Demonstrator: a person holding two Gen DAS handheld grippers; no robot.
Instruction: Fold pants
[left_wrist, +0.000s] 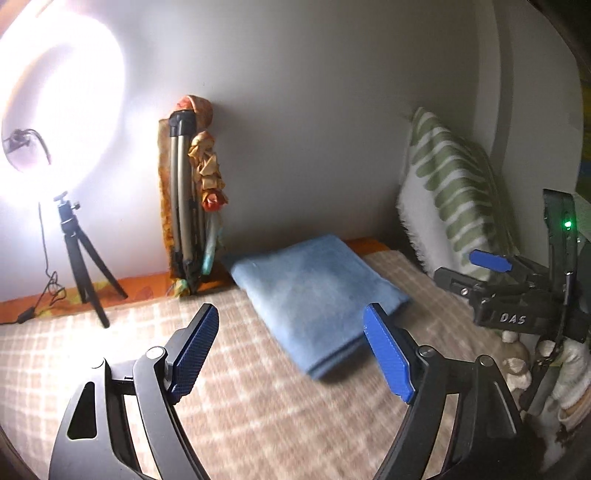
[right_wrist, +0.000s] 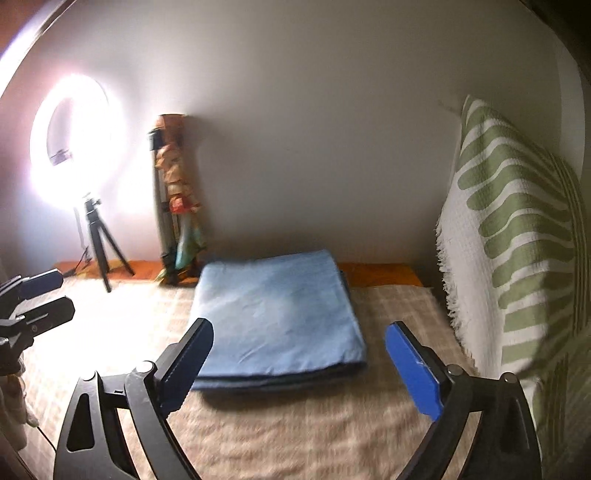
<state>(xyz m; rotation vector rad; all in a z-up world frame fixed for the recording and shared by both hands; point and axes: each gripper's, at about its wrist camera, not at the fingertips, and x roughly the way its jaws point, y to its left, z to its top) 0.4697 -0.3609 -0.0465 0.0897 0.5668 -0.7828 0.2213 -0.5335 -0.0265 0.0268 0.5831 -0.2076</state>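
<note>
The left hand-held gripper (left_wrist: 291, 347) is standing released, its blue pads (left_wrist: 388, 354) spread wide with nothing between them, hovering above the checked beige bedspread (left_wrist: 240, 406). The right hand-held gripper (right_wrist: 299, 362) is likewise standing released and empty, its jaws framing the near edge of the pants without touching them. The pants (right_wrist: 277, 314), light blue and folded into a flat rectangle, are lying on the bedspread just ahead of both grippers, their far edge near the wall (right_wrist: 314, 147). To the right a green-and-white patterned pillow (right_wrist: 517, 240) is leaning upright. To the left a folded tripod (left_wrist: 184, 192) draped with patterned cloth is leaning against the wall, and beyond it a ring light (left_wrist: 62, 92) is glowing on a small black tripod (left_wrist: 85, 258).
</note>
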